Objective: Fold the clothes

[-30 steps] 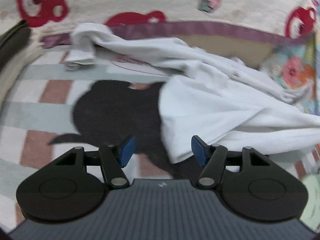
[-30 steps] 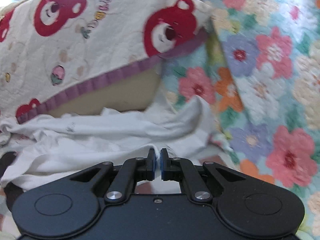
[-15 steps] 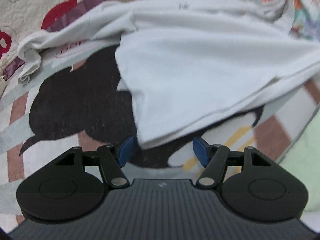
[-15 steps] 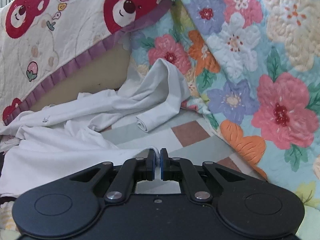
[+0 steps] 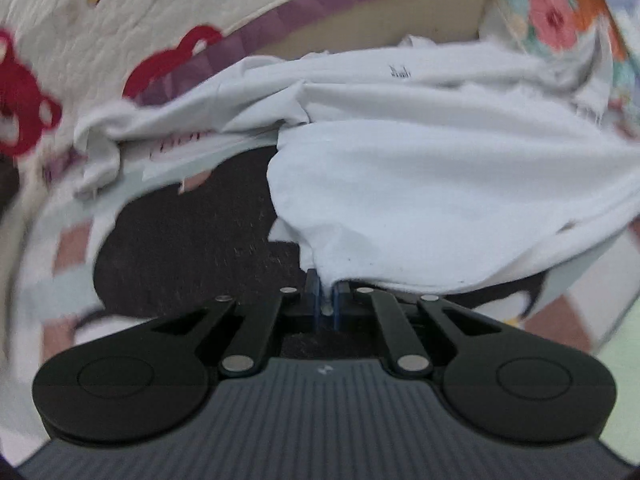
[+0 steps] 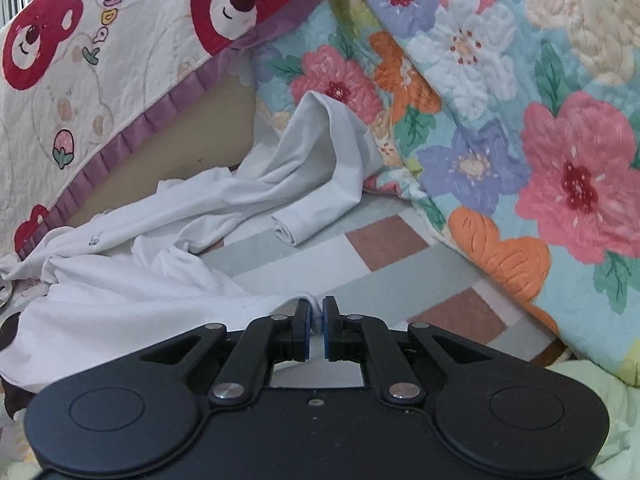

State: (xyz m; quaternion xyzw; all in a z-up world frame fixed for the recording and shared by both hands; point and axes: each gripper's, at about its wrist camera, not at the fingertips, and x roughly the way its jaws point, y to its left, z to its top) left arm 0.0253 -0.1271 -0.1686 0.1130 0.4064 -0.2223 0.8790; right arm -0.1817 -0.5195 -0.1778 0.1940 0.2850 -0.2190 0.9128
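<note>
A: Where the white shirt [image 5: 440,184] lies bunched on the checked mat [image 6: 384,268], which points are you holding?

B: You hold two points on its near edge. Your left gripper [image 5: 327,304] is clamped on a pinch of the hem, with the cloth rising from between the closed fingers. Your right gripper [image 6: 316,320] is likewise closed on a small fold of the edge.

A: How does the rest of the garment sit?

B: One sleeve [image 6: 320,184] trails up against the floral quilt [image 6: 520,120], its cuff resting on the mat. The body partly covers a dark cartoon figure [image 5: 192,248] printed on the mat. Behind the shirt hangs a bear-print quilt [image 6: 120,60] with a purple border.
</note>
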